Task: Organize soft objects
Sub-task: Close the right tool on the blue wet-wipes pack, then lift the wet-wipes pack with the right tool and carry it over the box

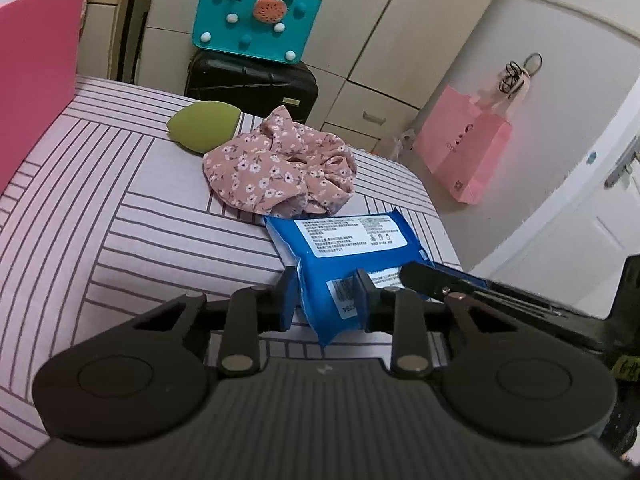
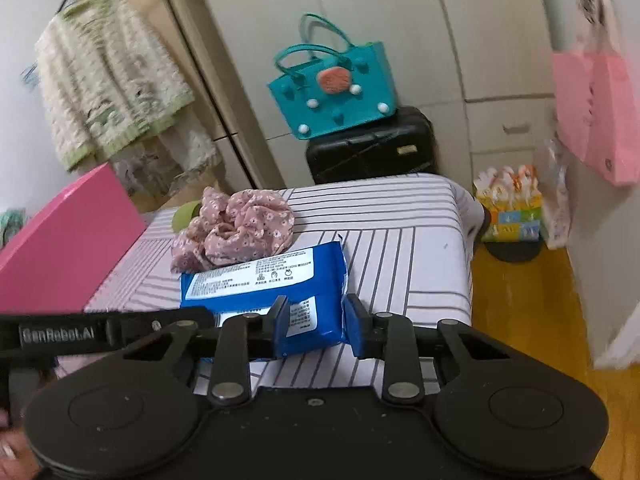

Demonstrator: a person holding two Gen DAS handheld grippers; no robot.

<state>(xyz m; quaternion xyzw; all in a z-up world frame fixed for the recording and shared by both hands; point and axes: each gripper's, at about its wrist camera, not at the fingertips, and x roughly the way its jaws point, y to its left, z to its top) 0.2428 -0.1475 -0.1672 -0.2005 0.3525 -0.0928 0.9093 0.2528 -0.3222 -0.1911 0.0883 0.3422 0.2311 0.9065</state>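
A blue wet-wipes pack (image 1: 344, 248) lies on the striped bed, label side up. My left gripper (image 1: 326, 292) is shut on its near left end. My right gripper (image 2: 316, 322) is shut on the pack's (image 2: 264, 280) near right end. Just behind the pack lies a crumpled pink floral cloth (image 1: 280, 168), which also shows in the right wrist view (image 2: 236, 228). A green soft pad (image 1: 204, 126) sits behind the cloth, half hidden in the right wrist view (image 2: 186, 214). The right gripper's body (image 1: 480, 288) shows at the left wrist view's right.
A pink box (image 1: 36, 72) stands at the bed's left. A teal handbag (image 1: 256, 16) rests on a black suitcase (image 1: 252, 84) past the bed's far end. A pink paper bag (image 1: 464, 152) hangs on the right wall. The bed's right edge (image 2: 464, 248) drops to a wooden floor.
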